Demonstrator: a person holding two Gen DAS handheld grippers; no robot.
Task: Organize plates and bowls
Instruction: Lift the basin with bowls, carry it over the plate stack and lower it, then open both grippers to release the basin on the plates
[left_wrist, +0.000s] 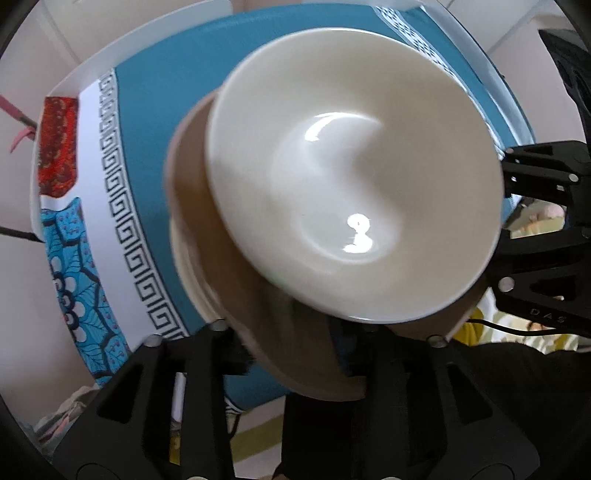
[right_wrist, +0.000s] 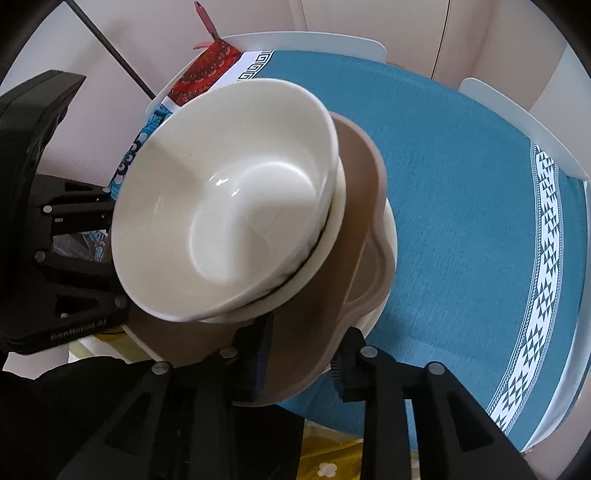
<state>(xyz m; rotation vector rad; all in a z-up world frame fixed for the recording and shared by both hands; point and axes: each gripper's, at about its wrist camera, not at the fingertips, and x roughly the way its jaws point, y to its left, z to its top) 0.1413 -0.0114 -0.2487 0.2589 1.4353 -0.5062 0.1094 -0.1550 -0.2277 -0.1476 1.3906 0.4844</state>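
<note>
My left hand-held gripper (left_wrist: 291, 363) and right hand-held gripper (right_wrist: 301, 356), each part-open, straddle the matte tan plate (right_wrist: 354, 236) under glossy white bowls (right_wrist: 221, 206); "GenRobot.AI" legible.

White bowl (right_wrist: 229, 206) stacked on brown plate (right_wrist: 354, 236), on teal tablecloth (right_wrist: 461, 221). Right gripper (right_wrist: 299, 354) jaws straddle plate's near rim, apart. Other gripper (right_wrist: 74, 236) left of bowl.

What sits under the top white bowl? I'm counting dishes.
Under the white bowl: another white bowl, then a tan plate and a white plate. Anything deeper is covered.
</note>
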